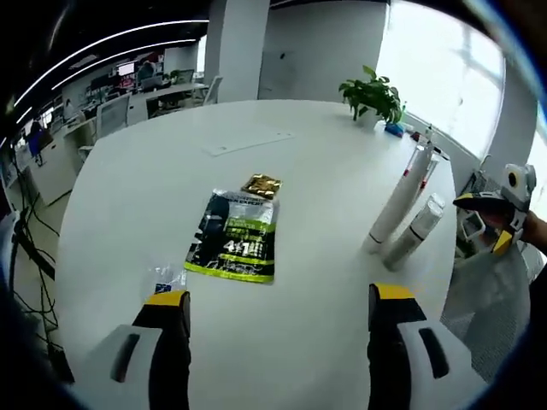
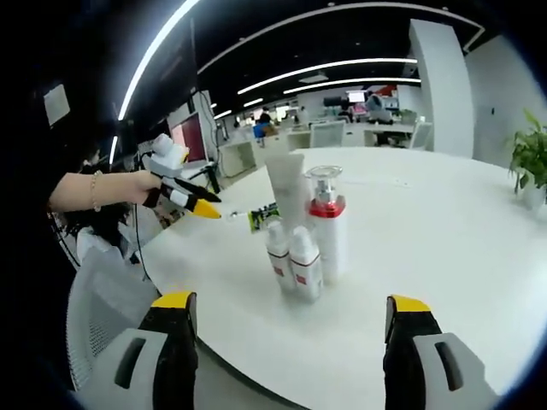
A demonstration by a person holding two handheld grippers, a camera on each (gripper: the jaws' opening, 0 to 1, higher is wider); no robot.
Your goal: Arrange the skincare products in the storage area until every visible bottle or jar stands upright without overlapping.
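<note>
- The counter (image 1: 282, 325) is a large, smooth white top with a rounded edge, in an open office with desks, monitors and curved ceiling light strips behind it.
- A green potted plant (image 1: 373, 94) stands at the far edge, near the bright windows.
- Skincare products (image 2: 303, 231) stand close together near the counter's near edge in the right gripper view: a tall white tube, a pump bottle with a red band, and two small white bottles with red labels, all with the long axis vertical.
- In the left gripper view, a shiny dark pouch (image 1: 234, 237) with green print lies flat mid-counter, a small gold packet (image 1: 261, 185) just beyond it.
- The left hand-held gripper (image 1: 280, 320) is wide apart and holds nothing.
- The right hand-held gripper (image 2: 291, 329) is also spread wide, empty.
</note>
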